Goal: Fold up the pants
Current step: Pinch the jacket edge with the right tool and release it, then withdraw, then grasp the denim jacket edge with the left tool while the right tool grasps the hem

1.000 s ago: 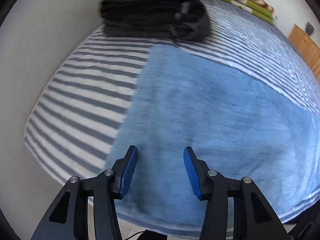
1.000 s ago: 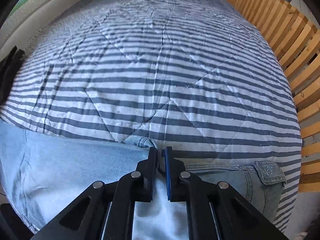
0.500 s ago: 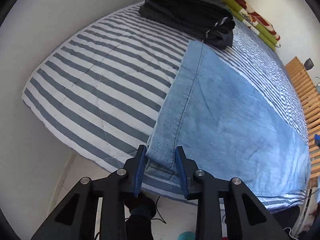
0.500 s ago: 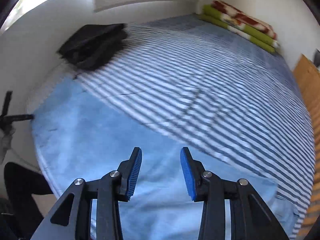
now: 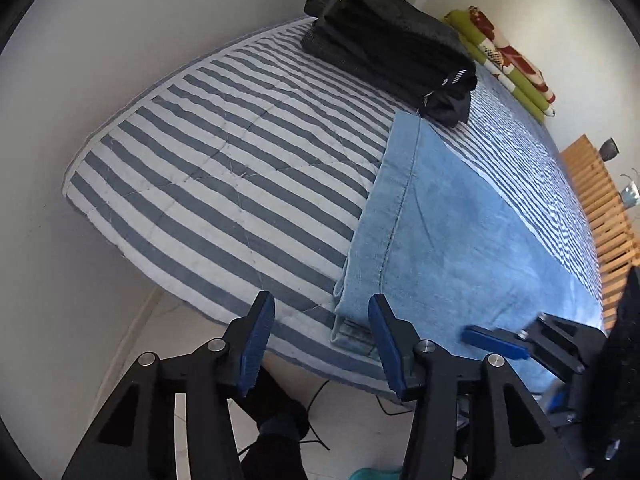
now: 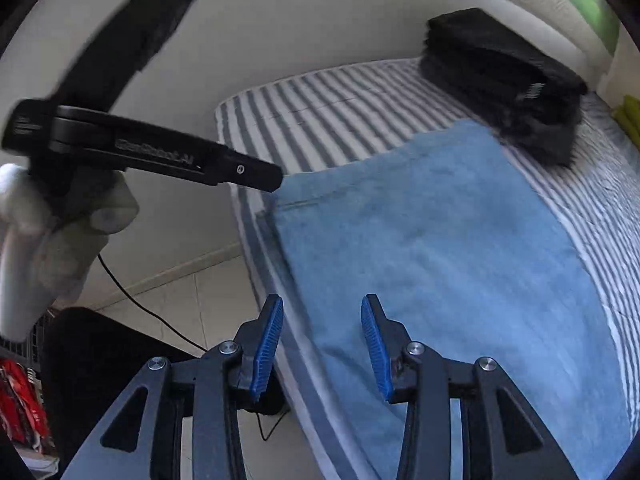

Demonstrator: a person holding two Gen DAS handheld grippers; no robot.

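I count one pair of blue pants [image 5: 460, 232] | one black folded stack [image 5: 392, 44] | one striped bed [image 5: 224, 184] — my two grippers: left [image 5: 320, 342], right [image 6: 322, 346].

Light blue denim pants [image 5: 460, 240] fill the centre-right of the frame over a grey-and-white striped bed cover [image 5: 240, 184]. Black folded clothes [image 5: 392, 44] sit at the top. Each black claw [image 5: 320, 340] carries blue pads [image 6: 268, 344]. A green-and-red blanket [image 5: 508, 56] lies upper right.
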